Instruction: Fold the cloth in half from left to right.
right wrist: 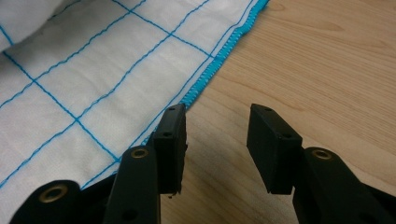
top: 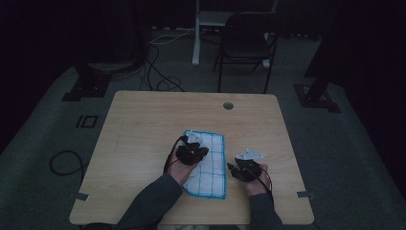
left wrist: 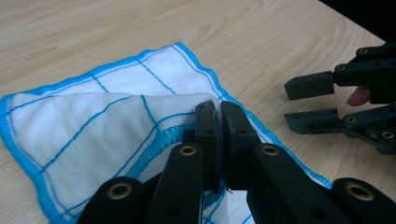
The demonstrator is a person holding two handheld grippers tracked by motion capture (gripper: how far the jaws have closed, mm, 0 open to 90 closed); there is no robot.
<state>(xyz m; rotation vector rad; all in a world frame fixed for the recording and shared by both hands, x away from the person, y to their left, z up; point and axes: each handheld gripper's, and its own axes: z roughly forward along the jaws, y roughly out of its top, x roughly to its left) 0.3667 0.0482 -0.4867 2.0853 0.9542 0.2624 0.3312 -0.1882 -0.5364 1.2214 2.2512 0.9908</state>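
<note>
A white cloth (top: 213, 165) with blue grid lines and a blue hem lies on the wooden table (top: 143, 124), right of centre. In the left gripper view, my left gripper (left wrist: 220, 109) is shut on a hemmed edge of the cloth (left wrist: 93, 126), and that pinched layer is folded over the layer that lies flat. In the high view the left gripper (top: 205, 152) sits over the cloth's middle. My right gripper (right wrist: 217, 123) stands open just off the cloth's (right wrist: 107, 84) right hem with only bare wood between its jaws. It also appears to the right in the left gripper view, right gripper (left wrist: 292, 105).
A round cable hole (top: 228, 105) sits near the table's far edge. Beyond the table stand a dark folding chair (top: 246, 43) and a white post (top: 196, 33). Cables (top: 158, 72) run over the dim floor.
</note>
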